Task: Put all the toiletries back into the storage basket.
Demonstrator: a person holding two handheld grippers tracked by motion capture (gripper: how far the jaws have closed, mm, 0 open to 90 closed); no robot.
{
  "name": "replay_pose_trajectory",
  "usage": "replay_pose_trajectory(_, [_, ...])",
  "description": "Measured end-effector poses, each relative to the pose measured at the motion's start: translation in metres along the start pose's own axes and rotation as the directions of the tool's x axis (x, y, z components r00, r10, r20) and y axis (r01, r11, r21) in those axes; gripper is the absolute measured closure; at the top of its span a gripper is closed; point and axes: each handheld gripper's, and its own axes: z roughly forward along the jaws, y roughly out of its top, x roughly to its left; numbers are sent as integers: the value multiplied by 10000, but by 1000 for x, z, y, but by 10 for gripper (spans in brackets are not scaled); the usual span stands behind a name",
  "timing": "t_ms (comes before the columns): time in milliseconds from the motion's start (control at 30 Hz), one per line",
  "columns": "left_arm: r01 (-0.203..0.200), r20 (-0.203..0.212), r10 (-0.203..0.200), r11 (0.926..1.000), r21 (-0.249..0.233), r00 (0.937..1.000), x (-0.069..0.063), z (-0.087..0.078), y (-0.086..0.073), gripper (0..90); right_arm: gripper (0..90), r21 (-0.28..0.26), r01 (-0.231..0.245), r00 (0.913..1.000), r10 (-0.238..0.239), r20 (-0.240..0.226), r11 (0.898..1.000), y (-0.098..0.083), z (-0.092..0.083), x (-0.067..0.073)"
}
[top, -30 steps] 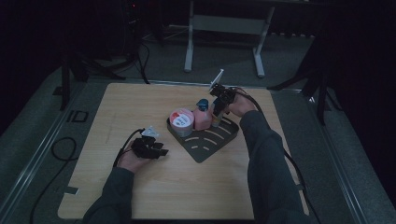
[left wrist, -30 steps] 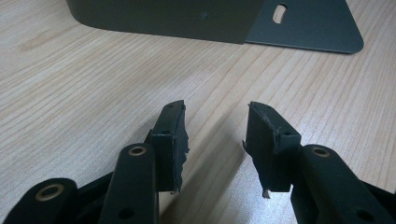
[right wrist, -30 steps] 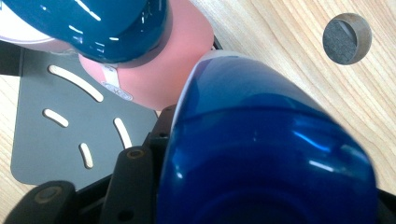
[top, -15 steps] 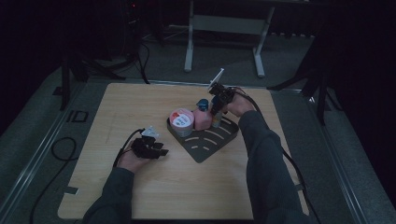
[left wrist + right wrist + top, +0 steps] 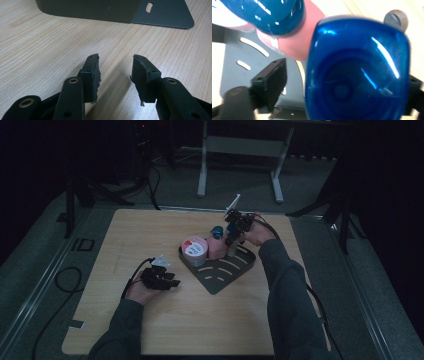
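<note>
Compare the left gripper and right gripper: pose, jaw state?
Left gripper lies low over bare table beside the tray; right gripper hangs over the tray. Left jaws stand open, nothing between; right jaws have just been opening, a blue container between them, one pad clear of it. Shared: neither grips anything.

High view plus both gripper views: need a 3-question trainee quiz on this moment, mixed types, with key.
1. True or false: the left tongs grip the round tub.
2. What stands between the jaws of the right tongs? A) the blue bottle B) the round tub C) nothing
3. In what does the pink bottle stand?

Key
1. False: their jaws stand apart and empty over the wooden table.
2. A. The jaws have just been opening, and one pad stands clear of the bottle.
3. In the dark slotted rack, beside the round tub.
</note>
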Motion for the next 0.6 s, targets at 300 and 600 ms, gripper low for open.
replay_pose_trajectory(300, [20,3,-20,10000,-11,10000,0,0,0,572,122,-542,-39,10000,40,24,9985,-19,-10,-1])
replay_pose_trajectory(600, [2,-26,-2,10000,-18,10000,0,0,0,572,122,-1043,7,9990,40,448,9945,-45,-26,-2])
